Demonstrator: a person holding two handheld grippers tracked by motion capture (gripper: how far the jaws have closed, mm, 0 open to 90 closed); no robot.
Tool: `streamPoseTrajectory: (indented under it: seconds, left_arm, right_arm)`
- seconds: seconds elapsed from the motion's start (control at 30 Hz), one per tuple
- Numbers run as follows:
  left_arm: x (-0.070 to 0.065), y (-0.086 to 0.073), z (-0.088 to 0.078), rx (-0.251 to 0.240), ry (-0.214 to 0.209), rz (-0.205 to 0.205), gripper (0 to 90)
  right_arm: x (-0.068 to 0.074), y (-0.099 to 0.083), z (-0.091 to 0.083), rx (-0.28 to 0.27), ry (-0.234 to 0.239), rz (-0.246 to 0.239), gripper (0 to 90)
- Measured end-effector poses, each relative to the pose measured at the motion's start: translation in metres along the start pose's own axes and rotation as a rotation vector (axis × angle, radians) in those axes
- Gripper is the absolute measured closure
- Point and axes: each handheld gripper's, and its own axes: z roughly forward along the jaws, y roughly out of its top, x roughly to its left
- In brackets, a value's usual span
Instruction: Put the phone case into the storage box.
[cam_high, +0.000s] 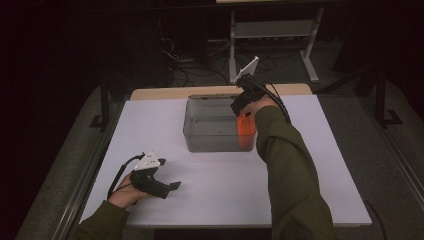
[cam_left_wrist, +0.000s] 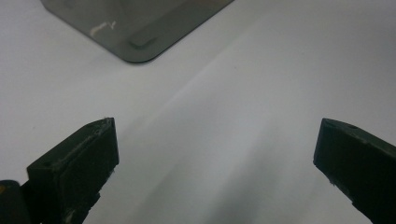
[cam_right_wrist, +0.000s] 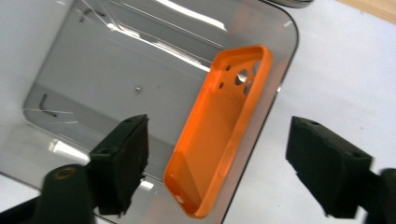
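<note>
Two black jaws of the right gripper (cam_right_wrist: 215, 163) stand wide apart over a clear plastic bin (cam_right_wrist: 93, 88), gripping nothing. Between them, untouched, an orange phone case (cam_right_wrist: 219, 135) leans on edge against the bin's inner wall. From the high view, the bin sits mid-table (cam_high: 300, 190). Nearer the person, the left gripper (cam_high: 172, 186) rests low over bare tabletop, jaws wide and empty.

You work over a white table (cam_high: 210, 195) whose tan wooden edge (cam_high: 165, 93) shows at the far side. Beyond it you see a light metal rack (cam_high: 272, 30) and tangled cables (cam_high: 192, 67) on the dark floor.
</note>
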Motion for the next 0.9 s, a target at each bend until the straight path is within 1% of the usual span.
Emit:
streamPoseTrajectory:
  seconds: [0.07,0.17,0.23,0.4,0.47,0.6,0.67,0.7,0.77,0.9]
  left_arm:
    - [0.001,0.000,0.000,-0.005,0.003,-0.009,0.0]
    - [0.001,0.000,-0.001,-0.005,0.003,-0.006,0.0]
    - [0.001,0.001,0.000,-0.005,0.004,-0.011,0.0]
    - [0.001,0.002,-0.001,-0.008,0.007,-0.019,0.0]
    - [0.001,0.002,-0.001,-0.012,-0.004,-0.026,0.0]
    - [0.002,0.002,-0.001,-0.018,-0.007,-0.028,0.0]
    - [0.003,0.002,0.000,-0.009,-0.005,-0.022,0.0]
    - [0.003,0.002,0.000,-0.008,-0.006,-0.026,0.0]
    - [0.003,0.002,0.000,0.000,-0.002,-0.028,0.0]
    - [0.002,0.002,0.000,0.003,-0.005,-0.027,0.0]
  right_arm:
    - [0.001,-0.002,0.000,-0.024,0.004,-0.019,13.9]
    - [0.000,-0.007,0.001,-0.064,0.004,-0.046,12.7]
    - [0.000,-0.011,0.002,-0.077,-0.006,-0.080,9.7]
    - [-0.003,-0.019,0.001,-0.143,0.037,-0.120,2.3]
    - [-0.003,-0.022,0.001,-0.165,0.052,-0.146,0.0]
    - [-0.005,-0.028,0.004,-0.217,0.077,-0.186,0.0]
    - [-0.007,-0.030,0.005,-0.242,0.083,-0.201,0.0]
    - [-0.008,-0.032,0.006,-0.253,0.092,-0.203,0.0]
    - [-0.010,-0.034,0.007,-0.261,0.092,-0.215,0.0]
    - [-0.015,-0.040,0.006,-0.299,0.094,-0.226,0.0]
